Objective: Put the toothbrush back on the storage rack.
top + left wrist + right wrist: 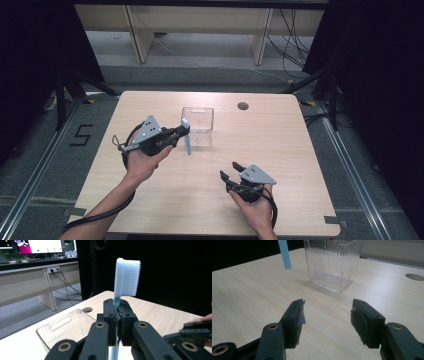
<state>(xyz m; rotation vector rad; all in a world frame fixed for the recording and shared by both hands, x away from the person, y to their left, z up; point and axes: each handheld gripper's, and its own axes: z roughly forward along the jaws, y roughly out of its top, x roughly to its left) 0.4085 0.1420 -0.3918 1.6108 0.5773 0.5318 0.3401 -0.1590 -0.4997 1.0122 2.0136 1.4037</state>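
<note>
Clear box (198,125) mid-table, open tabletop (280,145) around

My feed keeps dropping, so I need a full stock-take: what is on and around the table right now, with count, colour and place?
toothbrush: one, white head and bristles, light blue handle, held upright above the table, clamped at the neck in the left gripper
clear plastic container: one, transparent and ribbed, open-topped, standing on the far middle of the table, empty
table: one, light wood, round cable hole near the far edge
desks: pale wood, beyond the table, cables on the floor by them
left gripper: one, black, shut on the toothbrush, beside the container
right gripper: one, black, jaws apart and holding nothing, low over the near right of the table
</note>
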